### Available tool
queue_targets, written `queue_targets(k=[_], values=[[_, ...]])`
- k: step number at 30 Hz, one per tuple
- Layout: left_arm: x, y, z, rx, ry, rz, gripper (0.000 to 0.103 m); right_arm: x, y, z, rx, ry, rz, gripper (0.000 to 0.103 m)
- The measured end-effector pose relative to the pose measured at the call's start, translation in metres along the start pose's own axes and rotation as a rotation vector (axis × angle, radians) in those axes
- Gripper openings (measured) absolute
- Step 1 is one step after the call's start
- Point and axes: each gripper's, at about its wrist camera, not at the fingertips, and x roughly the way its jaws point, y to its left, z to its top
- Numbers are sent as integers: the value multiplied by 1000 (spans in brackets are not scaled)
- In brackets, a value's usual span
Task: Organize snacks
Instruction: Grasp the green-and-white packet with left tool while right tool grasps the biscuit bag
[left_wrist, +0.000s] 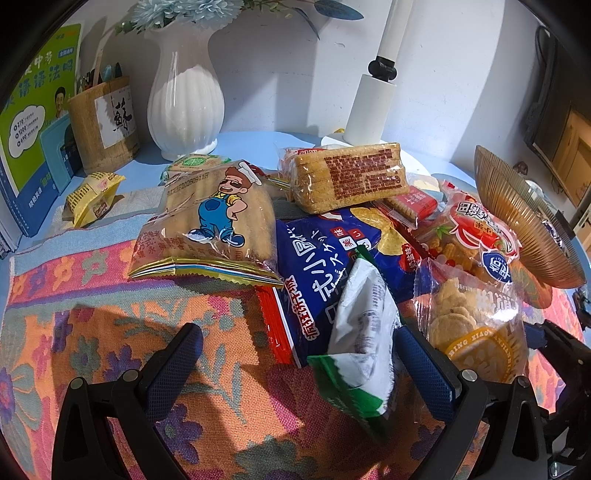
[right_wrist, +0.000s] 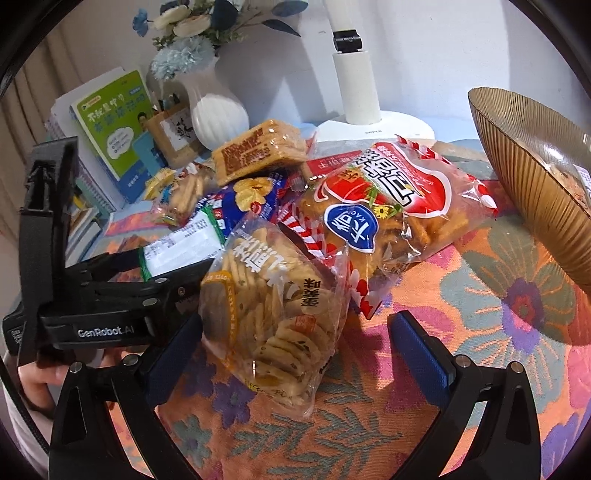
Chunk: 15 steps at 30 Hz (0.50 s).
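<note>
while both grippers (left_wrist: 295, 354) (right_wrist: 295, 332) gape, snack bags (left_wrist: 332, 266) heaped on cloth (left_wrist: 110, 332)

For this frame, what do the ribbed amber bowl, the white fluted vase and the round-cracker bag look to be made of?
Ribbed amber bowl: probably tinted glass, maybe plastic; translucent, glossy, with fine moulded ribs. White fluted vase: likely glazed ceramic; opaque, smooth, with soft highlights on the flutes. Round-cracker bag: thin clear plastic film, crinkled and shiny, crackers visible through it.

snack pile (left_wrist: 332, 236) on cloth (left_wrist: 110, 332) | vase (left_wrist: 184, 103) behind | bowl (left_wrist: 517, 221) right of pile
</note>
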Motion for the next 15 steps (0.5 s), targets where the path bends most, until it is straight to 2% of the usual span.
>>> queue_targets(k=[1,2,5,6,7,8,9,11,12,15], values=[[0,0,0,2,0,2,103,-2,1,-1,-8,-7,20,89],[0,-1,0,5,1,6,103,-3,2,-1,-18,-12,46,72],[-3,1,-1,1,-6,10,102,-3,5,-2,-28,-17,66,70],[-8,1,-3,5,-22,-7,80,-3,4,-3,-26,-17,76,68],[-13,-2,-5,27,-35,-52,47,-3,4,-3,-22,-18,90,67],[-17,-6,-7,45,-51,-72,39,-5,2,-3,-13,-29,106,62],[-19,-10,-8,67,-59,-63,31,-8,1,-3,-2,-45,126,59],[-21,-21,-10,116,-74,-22,30,-13,-6,-4,26,-74,153,54],[-23,-23,-11,127,-81,-16,27,-14,-9,-4,40,-80,162,48],[-27,-22,-11,120,-101,-24,24,-20,-16,-6,76,-108,202,45]])
